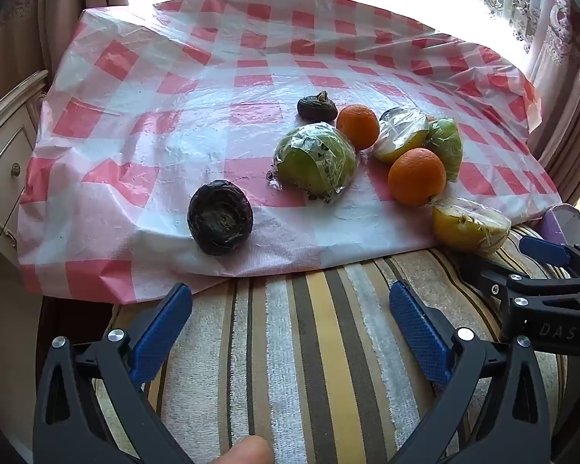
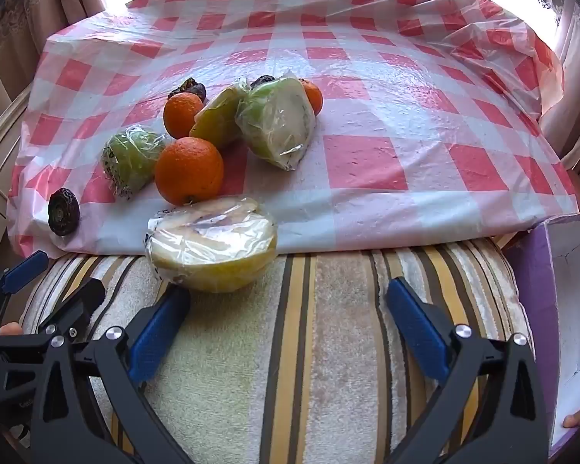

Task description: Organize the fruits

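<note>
Both tools spread wide and empty: left tool [image 1: 290, 328] and right tool [image 2: 288, 328] hovering over the striped towel [image 2: 290, 348], near the edge of the checked plastic cloth [image 2: 367, 162].

Fruits lying in a loose group on the cloth. Nearest: wrapped yellow half fruit [image 2: 212, 243], at the cloth edge, partly on the towel. Probably slippery in its film and soft on the cut face; better taken across the rounded skin, gently. Orange [image 2: 189, 170] firm, likely to roll. Dark shrivelled fruit [image 1: 219, 222] light, apart at the left.
</note>
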